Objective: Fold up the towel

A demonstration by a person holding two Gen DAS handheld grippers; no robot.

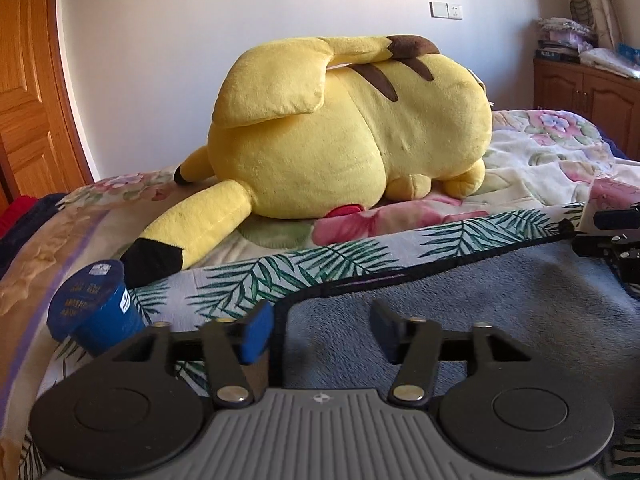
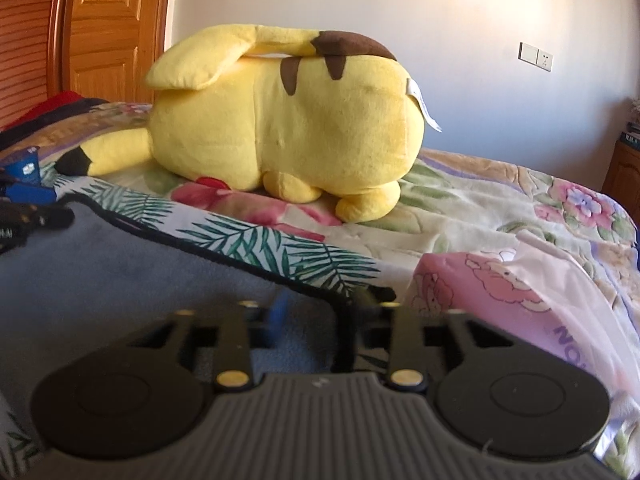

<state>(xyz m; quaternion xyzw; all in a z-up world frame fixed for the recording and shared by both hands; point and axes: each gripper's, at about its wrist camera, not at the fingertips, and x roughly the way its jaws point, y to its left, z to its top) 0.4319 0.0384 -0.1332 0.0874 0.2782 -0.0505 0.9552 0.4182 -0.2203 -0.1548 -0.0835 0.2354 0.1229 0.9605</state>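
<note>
Left tool [image 1: 322, 330] stands wide, blue pads well apart, holding nothing; its left pad [image 1: 256, 334] sits over the black-piped corner of the towel [image 1: 460, 300], right pad over the grey pile. Contact with the fabric unclear. Right tool [image 2: 320, 316] is also apart, somewhat narrower (blurred view), straddling the towel's other near corner, nothing clamped between the pads. The towel is grey fleece with a black edge and lies flat on a palm-leaf cloth [image 1: 320, 264] on the bed [image 1: 540, 152]. Right tool shows at the right edge of the left view [image 1: 616, 236]. Yellow plush toy [image 1: 352, 128] lies beyond the towel. Blue cup [image 1: 94, 312] sits just left of the left tool. Pink printed fabric [image 2: 520, 292] lies beside the right tool.
</note>
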